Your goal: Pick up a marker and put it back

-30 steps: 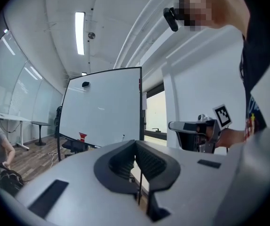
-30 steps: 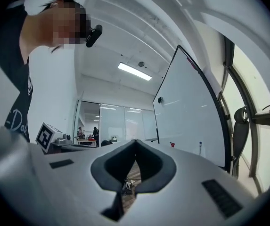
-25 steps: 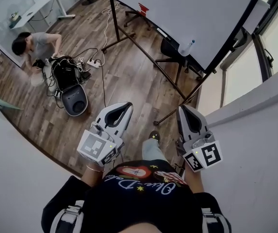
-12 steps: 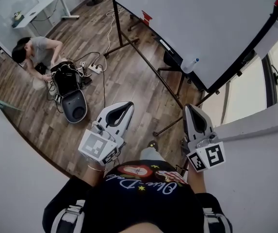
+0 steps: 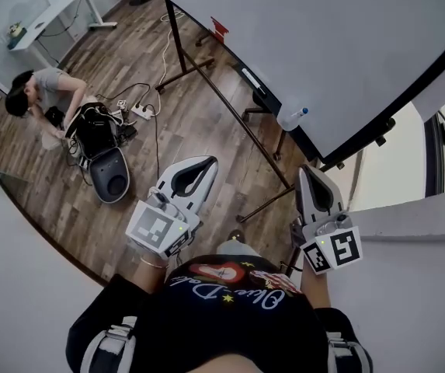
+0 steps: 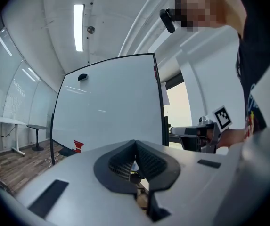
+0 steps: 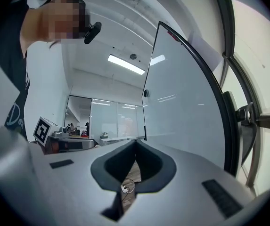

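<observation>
Plainly, the left gripper (image 5: 209, 162) had its jaws pressed together with nothing between them, and the right gripper (image 5: 305, 171) was likewise closed and empty. Both pointed level toward the whiteboard (image 5: 346, 45) on its stand. What looked like the marker (image 5: 251, 79) lay on the board's ledge, well apart from both grippers, near a blue-capped bottle (image 5: 290, 117). Beyond, on the wooden floor (image 5: 199, 130), a person (image 5: 39, 92) crouched beside cables.

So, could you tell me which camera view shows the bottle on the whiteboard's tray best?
The head view: the blue-capped bottle shows whole on the tray of the whiteboard. Neither gripper view shows it plainly; they show only the board's face.
</observation>
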### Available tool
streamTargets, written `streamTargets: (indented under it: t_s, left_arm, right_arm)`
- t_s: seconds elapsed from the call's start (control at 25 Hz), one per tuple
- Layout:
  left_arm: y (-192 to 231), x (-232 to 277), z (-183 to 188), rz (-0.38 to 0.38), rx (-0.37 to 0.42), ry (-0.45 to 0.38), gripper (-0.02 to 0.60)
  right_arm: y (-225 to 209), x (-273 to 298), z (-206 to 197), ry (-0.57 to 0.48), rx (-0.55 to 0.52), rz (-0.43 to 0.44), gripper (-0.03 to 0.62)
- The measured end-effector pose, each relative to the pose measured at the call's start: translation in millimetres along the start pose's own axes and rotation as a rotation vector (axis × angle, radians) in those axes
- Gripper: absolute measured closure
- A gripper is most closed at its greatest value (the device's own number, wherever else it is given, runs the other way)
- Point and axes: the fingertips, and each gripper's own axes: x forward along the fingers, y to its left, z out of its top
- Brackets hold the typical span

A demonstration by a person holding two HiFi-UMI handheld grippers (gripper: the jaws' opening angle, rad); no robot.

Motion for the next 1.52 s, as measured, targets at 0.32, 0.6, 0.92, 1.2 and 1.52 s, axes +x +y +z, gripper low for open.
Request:
streamTargets:
  t_s: [0.32,0.6,0.92,1.2,1.52]
  left_arm:
    - [5,43,-3,-0.014,0.019,0.016,0.578]
    - [4,80,-3,-0.102,0.021,0.012,0.578]
    - [10,140,-2,-0.342,0.031,0.0,0.578]
    - [47,180,-1,-0.491,0.027,0.006,0.578]
    - [70,208,-1,-0.646,0.01,0.003,0.578]
  right_arm:
    - [-43,13,-8,-0.008,0.014,-0.03,0.594]
    - [-62,11,-9,-0.01,0.01,-0.096,0.594]
    - [-88,22,-11,-0.01,-0.005,-0.296,0.594]
    - [-101,48,-13,-0.019,-0.003,-0.474,0.594]
    - [-103,66,-14,-0.031,-0.015,-0.643,0.594]
